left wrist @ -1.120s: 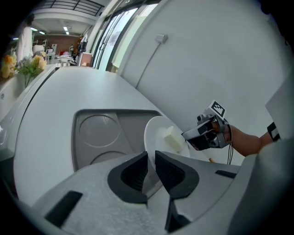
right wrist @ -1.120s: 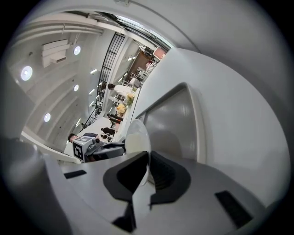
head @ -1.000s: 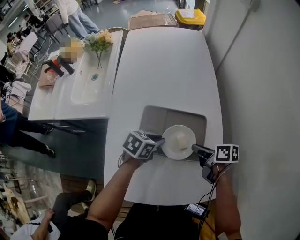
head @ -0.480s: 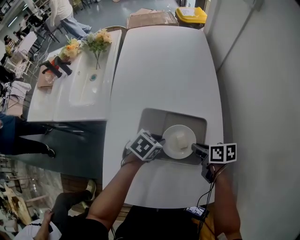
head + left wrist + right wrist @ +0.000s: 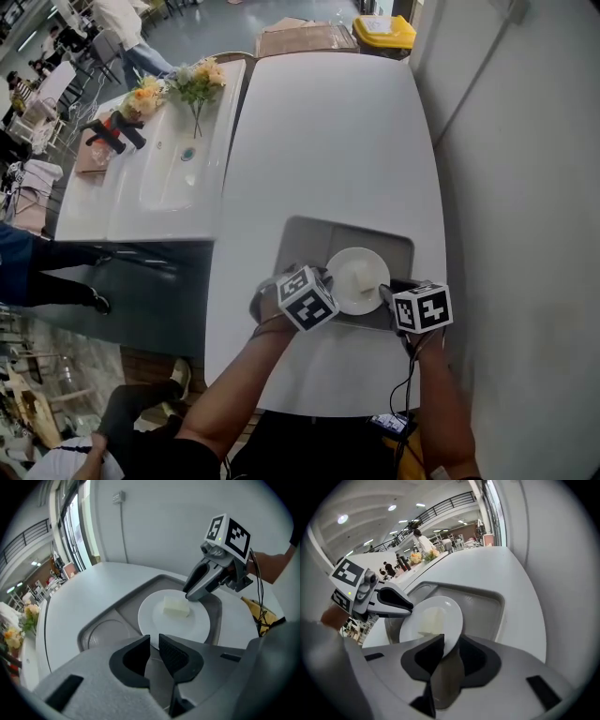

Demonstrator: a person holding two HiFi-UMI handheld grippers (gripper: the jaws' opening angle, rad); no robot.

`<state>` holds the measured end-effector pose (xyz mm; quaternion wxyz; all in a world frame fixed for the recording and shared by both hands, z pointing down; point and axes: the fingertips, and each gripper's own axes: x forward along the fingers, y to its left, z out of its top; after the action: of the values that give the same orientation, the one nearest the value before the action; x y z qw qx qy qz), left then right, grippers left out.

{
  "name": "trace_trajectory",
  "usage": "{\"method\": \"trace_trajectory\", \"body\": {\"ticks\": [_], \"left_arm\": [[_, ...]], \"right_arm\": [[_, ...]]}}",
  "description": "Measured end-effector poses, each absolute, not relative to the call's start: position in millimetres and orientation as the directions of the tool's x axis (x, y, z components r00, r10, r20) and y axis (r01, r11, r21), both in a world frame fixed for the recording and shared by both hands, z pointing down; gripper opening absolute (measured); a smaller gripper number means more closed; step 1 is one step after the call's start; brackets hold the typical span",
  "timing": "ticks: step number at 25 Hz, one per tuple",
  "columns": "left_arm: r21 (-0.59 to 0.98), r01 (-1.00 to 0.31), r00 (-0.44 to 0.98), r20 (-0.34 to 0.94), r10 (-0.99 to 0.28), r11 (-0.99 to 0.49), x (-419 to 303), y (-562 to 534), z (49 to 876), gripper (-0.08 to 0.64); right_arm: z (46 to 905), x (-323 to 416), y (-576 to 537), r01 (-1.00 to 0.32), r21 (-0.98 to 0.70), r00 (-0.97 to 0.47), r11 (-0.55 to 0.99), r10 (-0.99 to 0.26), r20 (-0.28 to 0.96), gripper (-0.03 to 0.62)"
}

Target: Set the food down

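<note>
Two-sided hold on the round white ceramic plate (image 5: 347,292), one gripper per rim. That makes sense: it keeps the plate level so the pale cream rectangular block of food (image 5: 363,277) doesn't slide.

The plate is inside the grey moulded plastic tray (image 5: 309,234), in the large compartment at the tray's near right end. The tray's round recess lies to the plate's left. The tray itself lies on the smooth white oval bench (image 5: 328,131).

The jaws of the left tongs (image 5: 153,641) stand a narrow slit apart, pinched on the plate rim on the side towards the tray's round recess. The jaws of the right tongs (image 5: 450,641) have just been opening. The opposite rim sits between them, but the pads aren't clamped on it.

I read this as the release step, with the plate's weight on the tray floor and the left side due to let go next. I can't confirm the plate is fully flat, since it looks tilted in the right gripper view, which may just be lens distortion.

The food is a small slab with a flat top, straight edges and a matte off-white surface. It lies flat near the plate's centre, with no sauce or crumbs visible. It looks soft, maybe tofu or butter, but I can't tell which.
</note>
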<state>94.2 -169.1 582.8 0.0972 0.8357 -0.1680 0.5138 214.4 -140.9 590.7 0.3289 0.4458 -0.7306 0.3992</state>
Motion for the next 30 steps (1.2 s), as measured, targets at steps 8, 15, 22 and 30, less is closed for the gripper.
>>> {"method": "trace_trajectory", "body": {"ticks": [8, 15, 22, 30], "left_arm": [[0.055, -0.449, 0.732, 0.595, -0.332, -0.892, 77, -149, 529, 0.038], [0.397, -0.368, 0.928, 0.21, -0.308, -0.841, 39, -29, 476, 0.006], [0.433, -0.301, 0.952, 0.191, -0.24, -0.849, 28, 70, 480, 0.006], [0.39, -0.184, 0.982, 0.103, -0.156, -0.902, 0, 111, 445, 0.006]], "right_arm": [[502, 214, -132, -0.85, -0.323, -0.523, 0.415, -0.731, 0.438, 0.024], [437, 140, -11, -0.559, -0.485, -0.799, 0.673, -0.594, 0.095, 0.005], [441, 93, 61, -0.507, -0.488, -0.828, 0.711, -0.558, 0.047, 0.003], [416, 46, 115, -0.561, -0.417, -0.803, 0.715, -0.593, 0.062, 0.003]]}}
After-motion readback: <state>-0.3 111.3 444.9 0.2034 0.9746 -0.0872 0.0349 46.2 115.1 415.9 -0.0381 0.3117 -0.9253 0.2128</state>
